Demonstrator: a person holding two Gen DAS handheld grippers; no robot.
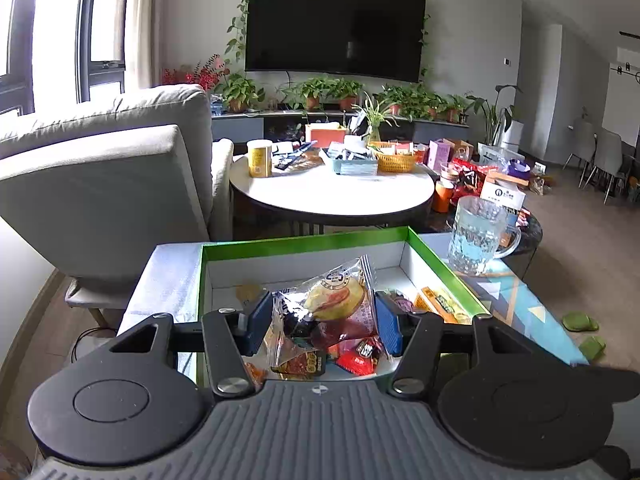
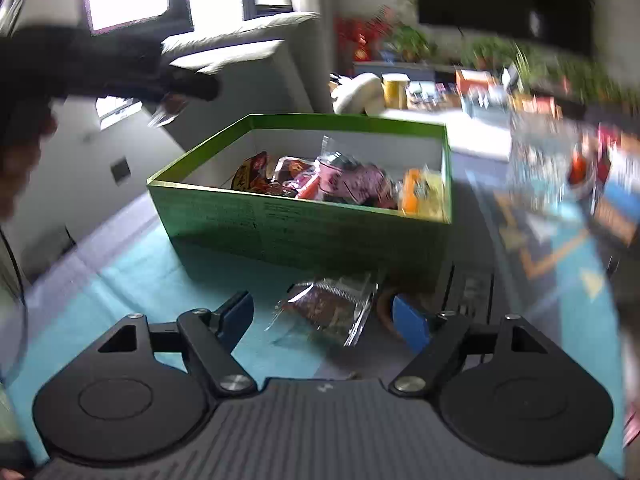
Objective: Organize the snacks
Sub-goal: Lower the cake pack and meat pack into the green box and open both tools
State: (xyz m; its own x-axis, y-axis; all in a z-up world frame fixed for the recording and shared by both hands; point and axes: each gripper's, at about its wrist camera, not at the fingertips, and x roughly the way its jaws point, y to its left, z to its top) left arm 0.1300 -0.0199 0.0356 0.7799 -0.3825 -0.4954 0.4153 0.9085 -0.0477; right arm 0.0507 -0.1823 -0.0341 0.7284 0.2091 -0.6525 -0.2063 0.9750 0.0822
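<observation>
Green cardboard box (image 2: pixel 304 228) standing on blue patterned surface (image 2: pixel 132 300), ahead of right fingers and directly beneath left fingers, white inside, holding a loose heap of wrapped snacks (image 2: pixel 344 184). Beyond left fingertips, past far box wall: round white table (image 1: pixel 332 196) crowded with baskets and packets, grey armchair (image 1: pixel 108 184) off to their left, dark television (image 1: pixel 334 26) on the wall behind. Glass mug (image 1: pixel 478 236) upright on the surface, ahead and to the right of left fingers, just outside the box's right wall.

Left gripper (image 1: pixel 322 320) held over the box interior, blue fingers (image 1: pixel 260 322) clamped on either side of a clear-wrapped pastry packet (image 1: pixel 336 300), lifted above the other snacks.

Right gripper (image 2: pixel 322 320) low over the surface on the near side of the box, fingers (image 2: pixel 410 322) spread apart, gripping nothing. Clear packet with dark brown snack (image 2: pixel 330 308) lying flat on the surface between them, touching neither as far as motion blur allows.
</observation>
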